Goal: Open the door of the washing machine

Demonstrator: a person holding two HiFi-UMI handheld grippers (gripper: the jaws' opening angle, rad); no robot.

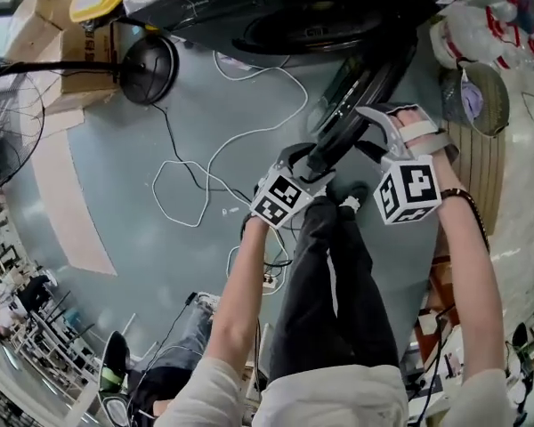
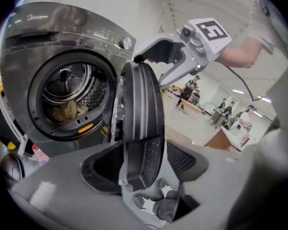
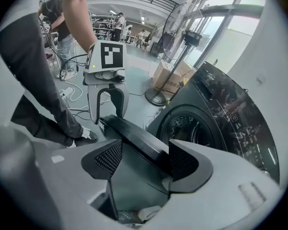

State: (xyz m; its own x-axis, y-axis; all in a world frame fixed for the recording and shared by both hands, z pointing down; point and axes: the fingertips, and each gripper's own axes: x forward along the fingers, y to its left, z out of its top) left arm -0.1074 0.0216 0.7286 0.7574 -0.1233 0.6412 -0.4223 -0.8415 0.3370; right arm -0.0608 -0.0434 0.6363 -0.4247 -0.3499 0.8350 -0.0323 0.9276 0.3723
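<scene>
The left hand-held gripper has its jaws wide apart. They straddle the door at its rounded black rim, with a gap showing beside one mesh-textured pad. Farther along the same rim, the right hand-held gripper is clamped on. The door stands swung out, edge-on from the dark grey washing machine, and bares a round perforated steel drum with yellowish cloth inside. Beyond lies open, smooth grey floor, crossed by loose white cables.
</scene>
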